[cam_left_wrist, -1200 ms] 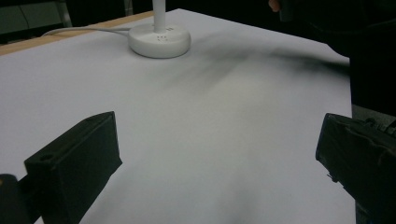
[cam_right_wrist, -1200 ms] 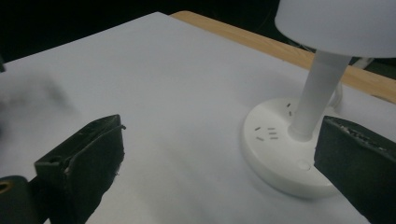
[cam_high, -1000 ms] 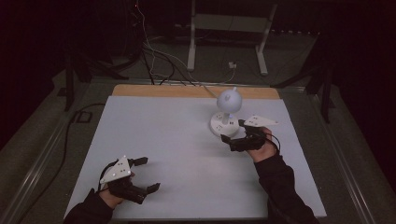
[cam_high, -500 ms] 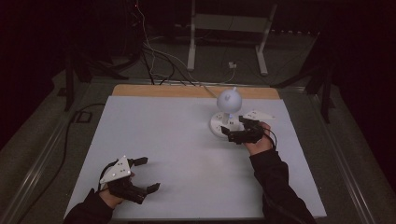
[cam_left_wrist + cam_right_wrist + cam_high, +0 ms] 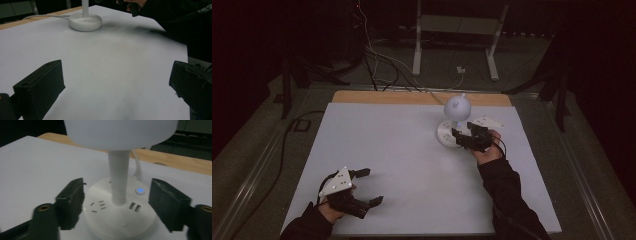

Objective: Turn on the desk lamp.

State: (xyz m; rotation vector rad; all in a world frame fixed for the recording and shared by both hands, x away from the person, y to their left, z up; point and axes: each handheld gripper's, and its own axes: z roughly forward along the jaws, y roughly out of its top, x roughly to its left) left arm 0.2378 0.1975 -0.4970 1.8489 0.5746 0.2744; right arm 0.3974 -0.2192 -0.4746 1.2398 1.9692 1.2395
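Right gripper view: right gripper [image 5: 117, 202] level, astride lamp base [image 5: 120, 216].

The right gripper [image 5: 116, 205] is reaching over the round base of a white desk lamp [image 5: 117, 212], its two black jaws standing either side of the upright stem and apart from it; they have just been closing in, with the stem between them. The base is sitting on a pale tabletop [image 5: 32, 167] and is showing socket slots, two USB ports, a round button at the front and a small blue light [image 5: 140, 190] glowing at its right. The lamp's white shade is spreading across the top, and a wooden strip [image 5: 180, 162] is running along the table's far edge.
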